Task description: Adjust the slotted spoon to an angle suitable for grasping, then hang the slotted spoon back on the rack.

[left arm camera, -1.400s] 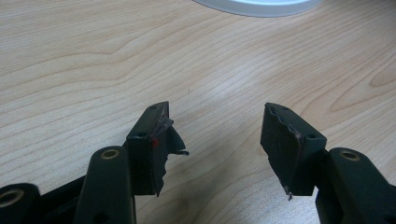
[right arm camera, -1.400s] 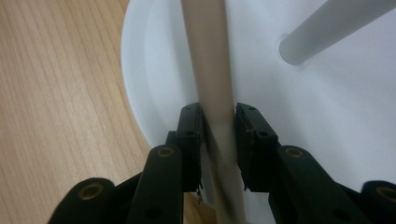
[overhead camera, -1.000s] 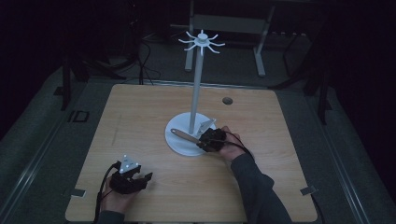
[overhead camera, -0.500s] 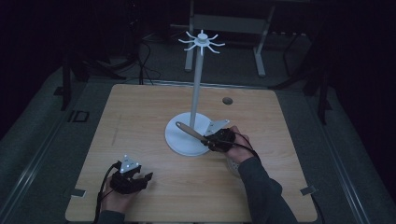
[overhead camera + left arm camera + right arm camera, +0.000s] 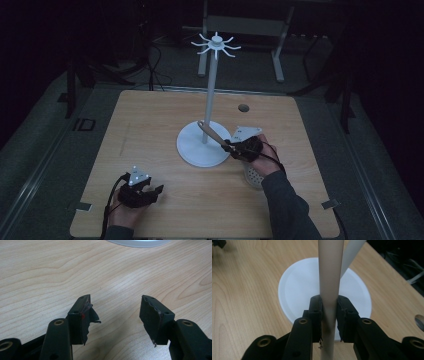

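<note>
A utensil with a pale wooden handle (image 5: 210, 132) is clamped in my right gripper (image 5: 231, 146), just right of the white stand's round base (image 5: 196, 150). The handle slants up-left to the stand's pole (image 5: 210, 90). Its round perforated head (image 5: 253, 176) shows below the hand. In the right gripper view the jaws (image 5: 329, 299) are shut on the handle (image 5: 330, 275), with the base (image 5: 297, 290) and pole (image 5: 352, 255) behind. My left gripper (image 5: 156, 190) rests open near the table's front left. In its own view the left gripper (image 5: 116, 311) holds nothing above bare wood.
The stand carries a ring of white hooks (image 5: 216, 45) on top. A small round hole (image 5: 243, 107) sits in the wooden table (image 5: 145, 125) behind the base. Dark floor, cables and a metal frame (image 5: 245, 25) lie beyond the far edge.
My right gripper has shifted right and slightly toward me with the utensil, whose handle now slants up against the pole. The left gripper has not moved.
</note>
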Action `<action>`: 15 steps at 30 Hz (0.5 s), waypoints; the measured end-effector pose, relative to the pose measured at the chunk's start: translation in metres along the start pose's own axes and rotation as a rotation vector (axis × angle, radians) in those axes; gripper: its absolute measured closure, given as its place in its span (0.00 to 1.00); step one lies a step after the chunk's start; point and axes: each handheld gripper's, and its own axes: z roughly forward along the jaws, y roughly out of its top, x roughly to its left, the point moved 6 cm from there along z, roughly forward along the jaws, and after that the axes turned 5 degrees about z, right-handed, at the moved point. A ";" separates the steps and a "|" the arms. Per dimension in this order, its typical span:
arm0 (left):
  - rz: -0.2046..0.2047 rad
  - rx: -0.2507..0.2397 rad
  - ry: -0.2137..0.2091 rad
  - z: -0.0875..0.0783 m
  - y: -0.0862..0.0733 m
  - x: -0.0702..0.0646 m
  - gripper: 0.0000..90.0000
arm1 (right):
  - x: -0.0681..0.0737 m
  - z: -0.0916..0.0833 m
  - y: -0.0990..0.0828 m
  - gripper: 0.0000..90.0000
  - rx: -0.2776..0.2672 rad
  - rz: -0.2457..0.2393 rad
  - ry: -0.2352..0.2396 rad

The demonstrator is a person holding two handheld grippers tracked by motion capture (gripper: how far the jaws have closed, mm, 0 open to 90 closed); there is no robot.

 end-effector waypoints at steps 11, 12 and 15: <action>0.003 0.002 0.000 0.001 0.000 0.000 0.48 | -0.009 -0.022 0.003 0.84 -0.105 0.055 -0.047; 0.003 0.001 0.001 0.001 0.000 -0.001 0.48 | -0.010 -0.024 0.004 0.84 -0.115 0.058 -0.053; 0.006 0.000 0.002 0.000 0.000 0.000 0.48 | -0.013 -0.029 0.005 0.84 -0.144 0.073 -0.074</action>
